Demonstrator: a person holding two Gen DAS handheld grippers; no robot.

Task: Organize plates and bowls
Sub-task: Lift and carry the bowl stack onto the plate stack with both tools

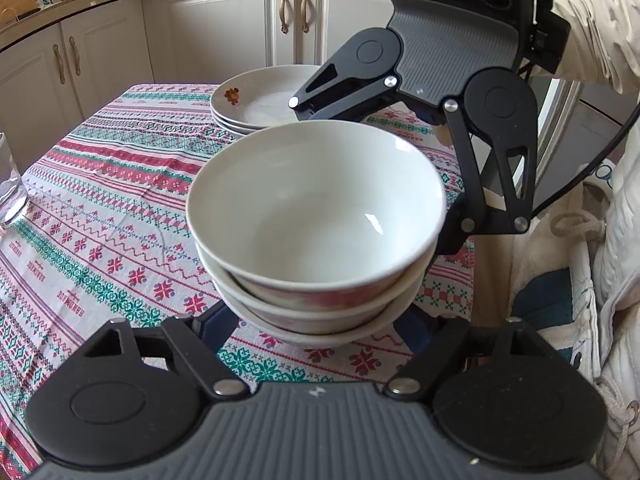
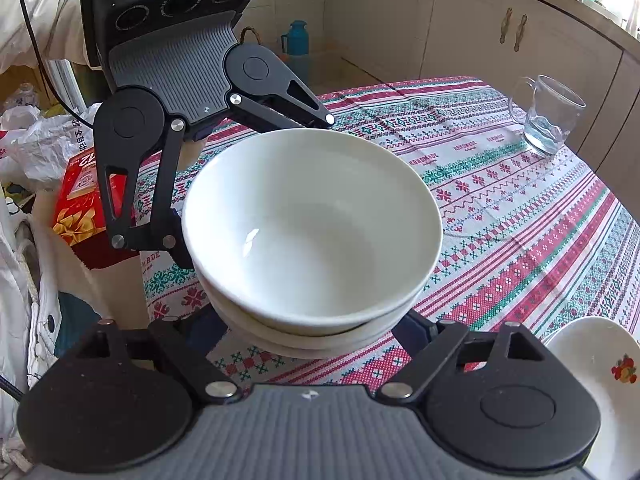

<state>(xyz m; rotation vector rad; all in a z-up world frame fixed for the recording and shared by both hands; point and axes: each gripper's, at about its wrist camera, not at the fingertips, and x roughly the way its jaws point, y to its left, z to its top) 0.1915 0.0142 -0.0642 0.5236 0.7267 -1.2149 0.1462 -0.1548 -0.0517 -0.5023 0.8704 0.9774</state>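
A stack of three white bowls (image 1: 316, 216) stands on the patterned tablecloth; it also shows in the right wrist view (image 2: 312, 232). My left gripper (image 1: 316, 320) is open, its fingers spread on either side of the stack's base. My right gripper (image 2: 316, 328) is open too and faces the stack from the opposite side; in the left wrist view it reaches around the far side (image 1: 380, 184). A stack of white plates (image 1: 260, 100) with a flower print sits behind the bowls; its edge shows in the right wrist view (image 2: 600, 380). The fingertips are hidden behind the bowls.
A glass mug (image 2: 548, 116) stands on the table's far side, also at the left edge (image 1: 10, 184). The table edge (image 1: 472, 280) is close to the bowls. A red box (image 2: 88, 196), bags and kitchen cabinets (image 1: 224, 32) surround the table.
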